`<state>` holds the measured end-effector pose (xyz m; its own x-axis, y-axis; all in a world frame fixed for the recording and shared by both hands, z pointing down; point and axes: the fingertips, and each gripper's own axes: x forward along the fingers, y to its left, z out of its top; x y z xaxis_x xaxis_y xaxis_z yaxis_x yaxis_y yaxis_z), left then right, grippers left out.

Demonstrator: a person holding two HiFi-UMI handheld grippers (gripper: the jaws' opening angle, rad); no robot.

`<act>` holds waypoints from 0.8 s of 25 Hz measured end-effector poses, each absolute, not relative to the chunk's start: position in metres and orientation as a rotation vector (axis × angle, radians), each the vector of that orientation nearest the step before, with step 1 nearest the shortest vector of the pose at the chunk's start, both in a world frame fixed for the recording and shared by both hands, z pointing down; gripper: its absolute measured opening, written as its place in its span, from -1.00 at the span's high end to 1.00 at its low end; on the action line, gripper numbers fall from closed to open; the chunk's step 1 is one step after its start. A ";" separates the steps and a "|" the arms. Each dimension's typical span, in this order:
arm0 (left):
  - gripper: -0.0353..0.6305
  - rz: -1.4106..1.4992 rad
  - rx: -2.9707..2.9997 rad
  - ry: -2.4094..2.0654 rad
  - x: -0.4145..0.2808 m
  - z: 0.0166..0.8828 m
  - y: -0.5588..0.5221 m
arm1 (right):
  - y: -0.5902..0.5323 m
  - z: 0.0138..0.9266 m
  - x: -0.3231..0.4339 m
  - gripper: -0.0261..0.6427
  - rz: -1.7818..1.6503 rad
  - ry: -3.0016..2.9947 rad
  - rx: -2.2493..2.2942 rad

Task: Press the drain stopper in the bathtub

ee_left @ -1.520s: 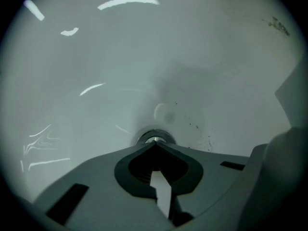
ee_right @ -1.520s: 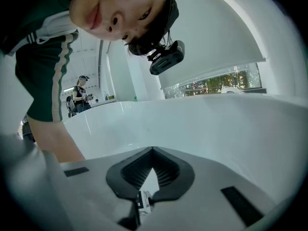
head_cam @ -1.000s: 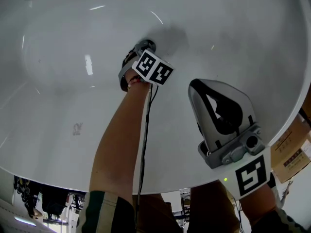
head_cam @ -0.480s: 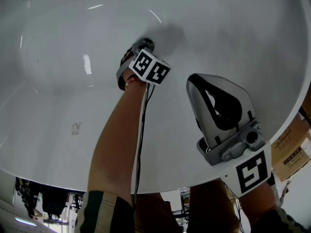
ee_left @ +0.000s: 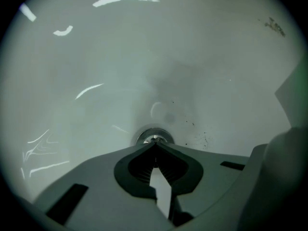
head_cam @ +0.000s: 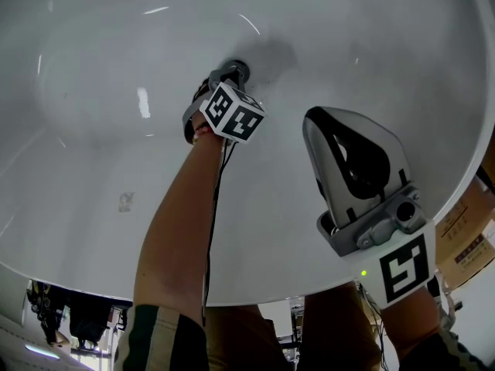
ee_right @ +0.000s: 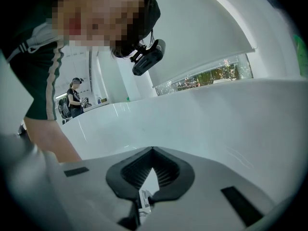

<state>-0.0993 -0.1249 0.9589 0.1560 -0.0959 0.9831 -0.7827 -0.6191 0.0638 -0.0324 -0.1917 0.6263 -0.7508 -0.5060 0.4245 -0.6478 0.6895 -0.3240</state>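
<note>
The round chrome drain stopper point(ee_left: 154, 135) sits at the bottom of the white bathtub point(head_cam: 93, 130). My left gripper point(ee_left: 155, 144) points steeply down, shut with nothing between its jaws, and its closed tips meet the stopper's near edge. Whether they press it I cannot tell. In the head view the stopper point(head_cam: 237, 69) peeks out just beyond the left gripper point(head_cam: 229, 76) and its marker cube. My right gripper point(head_cam: 315, 122) hovers shut and empty over the tub's right side, apart from the drain. In its own view the right gripper point(ee_right: 152, 149) faces the tub's far wall point(ee_right: 216, 124).
A cardboard box point(head_cam: 468, 242) stands outside the tub's rim at the right. A black cable point(head_cam: 213, 207) runs along the left forearm. Another person point(ee_right: 76, 96) stands far off beyond the tub.
The left gripper has tilted a little, its marker cube shifting left, while its tips stay at the drain. The right gripper has hardly moved.
</note>
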 end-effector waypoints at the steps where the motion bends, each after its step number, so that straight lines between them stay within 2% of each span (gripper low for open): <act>1: 0.87 1.500 1.863 -0.834 -0.099 0.959 -0.125 | -0.192 0.626 -0.032 0.88 0.669 -2.601 0.917; 8: 0.87 1.445 1.824 -0.856 -0.100 0.958 -0.126 | -0.192 0.626 -0.033 0.88 0.682 -2.604 0.919; 14: 0.87 1.537 1.906 -0.896 -0.099 0.956 -0.125 | -0.192 0.626 -0.033 0.88 0.702 -2.605 0.917; 15: 0.85 1.542 1.915 -0.919 -0.100 0.956 -0.126 | -0.193 0.626 -0.033 0.88 0.711 -2.606 0.919; 18: 0.53 1.566 1.941 -0.964 -0.105 0.954 -0.131 | -0.192 0.626 -0.033 0.88 0.714 -2.609 0.914; 20: 0.53 1.554 1.957 -0.939 -0.105 0.954 -0.133 | -0.192 0.626 -0.034 0.88 0.717 -2.611 0.907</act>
